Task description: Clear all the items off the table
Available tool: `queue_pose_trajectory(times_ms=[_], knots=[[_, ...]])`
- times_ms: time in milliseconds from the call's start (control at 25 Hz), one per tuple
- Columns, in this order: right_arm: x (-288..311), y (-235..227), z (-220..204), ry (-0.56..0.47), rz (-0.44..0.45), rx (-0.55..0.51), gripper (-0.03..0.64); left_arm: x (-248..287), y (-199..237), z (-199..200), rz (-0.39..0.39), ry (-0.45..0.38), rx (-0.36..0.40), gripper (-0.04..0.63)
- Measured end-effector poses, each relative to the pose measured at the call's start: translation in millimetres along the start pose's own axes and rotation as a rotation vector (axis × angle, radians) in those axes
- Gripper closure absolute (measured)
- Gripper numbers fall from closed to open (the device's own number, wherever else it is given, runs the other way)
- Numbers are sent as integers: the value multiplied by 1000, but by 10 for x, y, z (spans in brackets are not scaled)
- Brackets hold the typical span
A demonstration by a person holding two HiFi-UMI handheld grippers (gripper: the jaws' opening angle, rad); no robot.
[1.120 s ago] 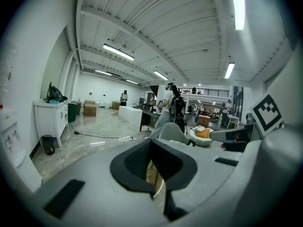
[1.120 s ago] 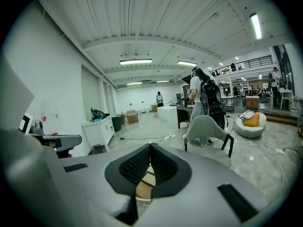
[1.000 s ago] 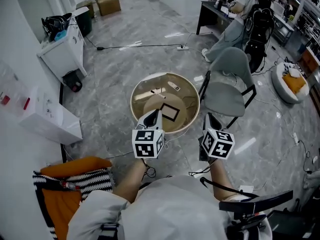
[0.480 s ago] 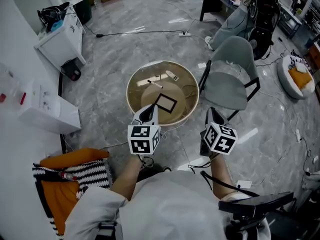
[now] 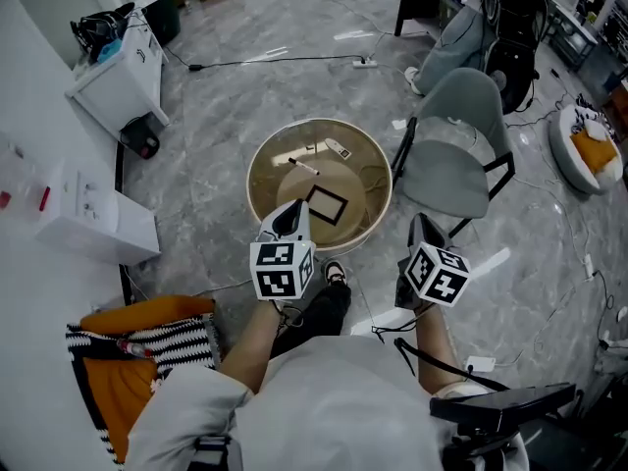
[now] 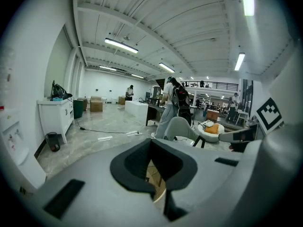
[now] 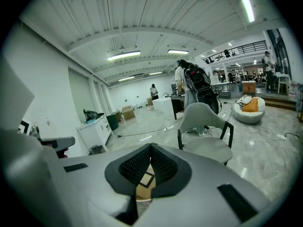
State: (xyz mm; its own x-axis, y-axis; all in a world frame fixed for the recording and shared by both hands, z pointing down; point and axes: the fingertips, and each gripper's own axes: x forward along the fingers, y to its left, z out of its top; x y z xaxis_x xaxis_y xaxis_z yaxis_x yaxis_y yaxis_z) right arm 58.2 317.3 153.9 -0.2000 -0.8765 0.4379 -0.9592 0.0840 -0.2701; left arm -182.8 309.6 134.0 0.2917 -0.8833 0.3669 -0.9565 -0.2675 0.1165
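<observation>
1. Two claws, both mine, hang at the near side of the round tabletop [image 5: 263, 170]. The left claw [image 5: 295, 210] and the right claw [image 5: 418, 222] each have their jaws pressed together, with nothing between them.
2. Three small things lie on the tabletop inside its raised rim. A dark-framed flat square [image 5: 325, 204] sits near the middle, a thin stick [image 5: 303, 166] lies just beyond it, and a small oblong piece [image 5: 340, 149] lies toward the far edge. The oblong piece is possibly a remote, but it is too small to tell.
3. A grey chair [image 5: 446, 165] stands just beside the tabletop on my right.
4. By my judgement, clearing has not begun, since every item lies untouched.
5. The square looks thin, stiff and light, and it lies flush, so a pinch from above would likely skid. I would tip one jaw under an edge and clamp across the frame.
6. The stick should be light and liable to roll, so I would take it across its middle. The oblong piece I would take across its narrow sides.
</observation>
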Motion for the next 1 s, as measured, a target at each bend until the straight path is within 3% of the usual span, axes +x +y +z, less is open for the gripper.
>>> queue_pose_trajectory(times_ms=[360,680,1000], knots=[[556,-27,272,9,46,-57,594,670,9,159,-12,-7,-26,588],[1128,-286,814,9,37,-109,594,1451,21,494,-25,-15,-36,588],[1778,-392,1154,45,64,-150,594,2054,196,665,15,-7,-75,588]])
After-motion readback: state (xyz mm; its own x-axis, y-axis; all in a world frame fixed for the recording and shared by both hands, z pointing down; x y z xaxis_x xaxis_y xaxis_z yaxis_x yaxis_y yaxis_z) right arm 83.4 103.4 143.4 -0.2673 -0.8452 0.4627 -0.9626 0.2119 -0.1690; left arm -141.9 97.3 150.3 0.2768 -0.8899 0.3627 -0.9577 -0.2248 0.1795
